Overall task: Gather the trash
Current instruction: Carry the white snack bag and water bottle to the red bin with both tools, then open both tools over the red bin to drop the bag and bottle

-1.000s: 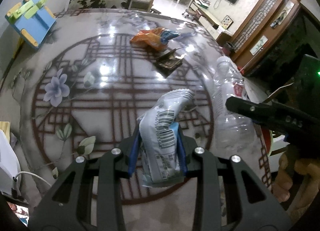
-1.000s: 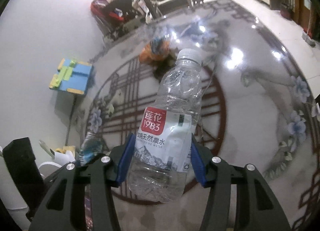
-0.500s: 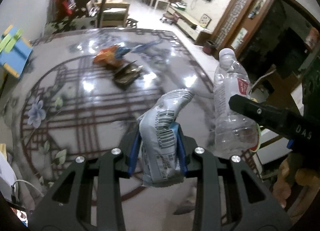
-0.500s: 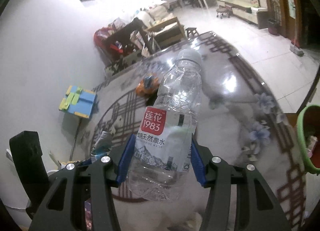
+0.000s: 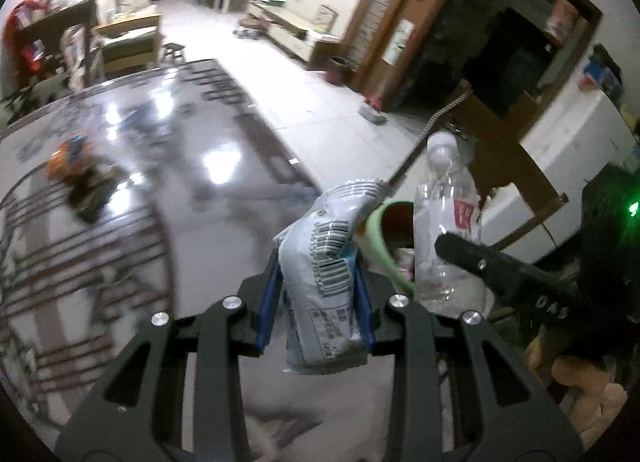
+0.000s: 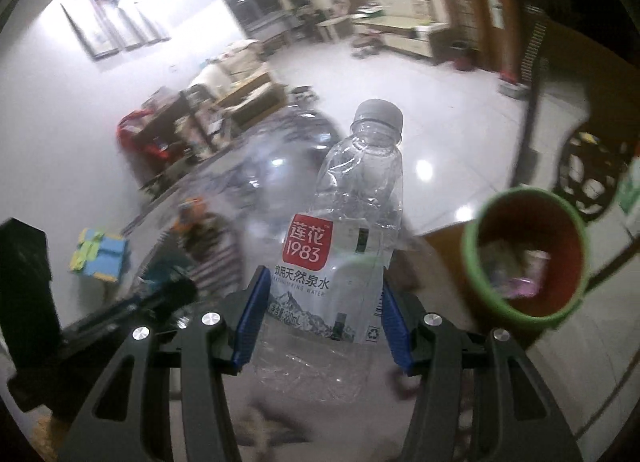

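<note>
My left gripper point(image 5: 318, 302) is shut on a crumpled white snack wrapper point(image 5: 326, 274) with a barcode, held upright in the air. My right gripper point(image 6: 320, 320) is shut on an empty clear plastic water bottle point(image 6: 340, 246) with a red and white label, also held upright. The bottle point(image 5: 444, 222) and the right gripper's finger point(image 5: 500, 274) also show at the right of the left wrist view. A bin with a green rim and red inside point(image 6: 528, 254) stands to the right, below both grippers, with some trash in it. It also shows behind the wrapper in the left wrist view point(image 5: 384, 238).
The round glossy patterned table point(image 5: 140, 190) lies to the left, with an orange wrapper point(image 5: 70, 154) and a dark wrapper point(image 5: 90, 194) on it. A blue and yellow object point(image 6: 102, 254) sits at the far left. A dark wooden cabinet point(image 5: 500, 166) stands behind the bin.
Both grippers have swung right, away from the table's middle toward its edge. The bin has come into view beside them. Both keep hold of their items.
</note>
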### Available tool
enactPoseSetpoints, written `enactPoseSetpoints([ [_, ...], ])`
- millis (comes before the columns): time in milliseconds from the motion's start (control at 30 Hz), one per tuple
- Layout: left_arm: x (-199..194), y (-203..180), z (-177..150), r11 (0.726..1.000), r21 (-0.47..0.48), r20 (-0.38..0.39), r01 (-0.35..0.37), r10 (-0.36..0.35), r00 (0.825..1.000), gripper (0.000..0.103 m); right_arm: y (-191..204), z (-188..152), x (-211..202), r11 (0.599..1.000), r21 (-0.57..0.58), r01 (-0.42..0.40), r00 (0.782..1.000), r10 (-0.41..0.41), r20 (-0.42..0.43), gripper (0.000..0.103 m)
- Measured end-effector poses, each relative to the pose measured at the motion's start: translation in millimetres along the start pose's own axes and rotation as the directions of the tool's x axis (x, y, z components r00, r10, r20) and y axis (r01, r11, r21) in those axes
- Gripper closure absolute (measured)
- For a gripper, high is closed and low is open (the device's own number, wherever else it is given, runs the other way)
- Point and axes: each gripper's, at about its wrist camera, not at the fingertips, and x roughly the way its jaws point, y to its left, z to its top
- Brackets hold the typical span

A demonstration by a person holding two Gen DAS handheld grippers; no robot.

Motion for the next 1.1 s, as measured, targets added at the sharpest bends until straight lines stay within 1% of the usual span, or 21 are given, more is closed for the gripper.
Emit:
enactPoseSetpoints([
  [167, 48.0, -54.5, 18.3, 0.997, 0.03, -0.047, 0.068, -0.066, 0.997, 0.072, -66.4, 14.8, -7.0, 0.995, 0.069, 0.075, 0.997, -0.076, 0.011, 0.051],
  [267, 81.7, -86.3, 29.5, 0.993, 0.045, -0.087, 0.106, -0.102, 0.991, 0.072, -105.2, 23.1, -6.6, 0.99, 0.083, 0.118, 0.993, -0.119, 0.002, 0.051],
  [400, 127.7, -117.6, 45.1, 0.987, 0.031, -0.16, 0.16, -0.153, 0.975, 0.072, -150.0, 30.0, 3.6, 0.982, 0.077, 0.173, 0.984, -0.169, -0.047, 0.051],
  [467, 144.6, -133.4, 51.8, 0.984, 0.042, -0.184, 0.171, -0.161, 0.97, 0.071, -165.1, 31.5, 9.6, 0.978, 0.067, 0.195, 0.979, -0.191, -0.064, 0.051],
  [533, 157.7, -147.7, 53.6, 0.982, 0.076, -0.194, 0.173, -0.155, 0.969, 0.067, -180.7, 32.1, 16.2, 0.975, 0.059, 0.216, 0.975, -0.211, -0.075, 0.051],
  [567, 164.8, -154.9, 56.3, 0.98, 0.091, -0.191, 0.179, -0.159, 0.969, 0.062, -187.6, 32.8, 19.0, 0.973, 0.055, 0.223, 0.973, -0.219, -0.077, 0.051],
  [600, 171.0, -160.8, 60.0, 0.977, 0.101, -0.186, 0.185, -0.164, 0.969, 0.051, -194.0, 34.0, 20.8, 0.972, 0.05, 0.228, 0.971, -0.224, -0.078, 0.051],
  [633, 174.6, -165.6, 61.2, 0.976, 0.106, -0.181, 0.19, -0.169, 0.969, 0.042, -199.2, 36.0, 25.0, 0.971, 0.042, 0.235, 0.969, -0.231, -0.082, 0.049],
  [667, 180.4, -170.6, 64.7, 0.975, 0.111, -0.17, 0.191, -0.171, 0.97, 0.027, -203.3, 38.0, 29.0, 0.968, 0.033, 0.248, 0.966, -0.244, -0.086, 0.047],
  [700, 185.5, -174.2, 68.7, 0.975, 0.111, -0.16, 0.192, -0.173, 0.972, 0.024, -208.7, 41.1, 33.8, 0.963, 0.021, 0.269, 0.959, -0.266, -0.092, 0.042],
  [733, 188.5, -175.5, 70.6, 0.975, 0.11, -0.158, 0.195, -0.177, 0.972, 0.024, -212.4, 43.4, 35.2, 0.958, 0.016, 0.287, 0.955, -0.284, -0.086, 0.034],
  [800, 193.1, -173.8, 74.6, 0.974, 0.101, -0.174, 0.203, -0.183, 0.967, 0.024, -218.4, 48.5, 34.3, 0.952, 0.019, 0.305, 0.95, -0.303, -0.072, 0.034],
  [867, 190.7, -165.5, 75.3, 0.974, 0.096, -0.182, 0.207, -0.188, 0.965, 0.024, -222.1, 53.7, 27.5, 0.948, 0.05, 0.315, 0.948, -0.313, -0.05, 0.034],
  [933, 181.1, -149.3, 76.1, 0.978, 0.091, -0.166, 0.186, -0.17, 0.971, 0.024, -218.4, 60.9, 22.9, 0.948, 0.074, 0.309, 0.951, -0.307, -0.03, 0.034],
  [1000, 162.0, -120.7, 75.6, 0.988, 0.054, -0.13, 0.146, -0.138, 0.982, 0.024, -201.3, 70.7, 21.0, 0.957, 0.072, 0.282, 0.959, -0.283, -0.007, 0.034],
  [1033, 154.7, -109.4, 76.3, 0.991, 0.035, -0.116, 0.13, -0.125, 0.985, 0.023, -188.1, 75.3, 22.5, 0.964, 0.058, 0.258, 0.966, -0.258, 0.004, 0.033],
  [1100, 127.2, -68.1, 74.6, 0.997, -0.034, -0.063, 0.064, -0.066, 0.996, 0.021, -154.8, 82.2, 30.7, 0.981, 0.013, 0.195, 0.981, -0.195, 0.013, 0.033],
])
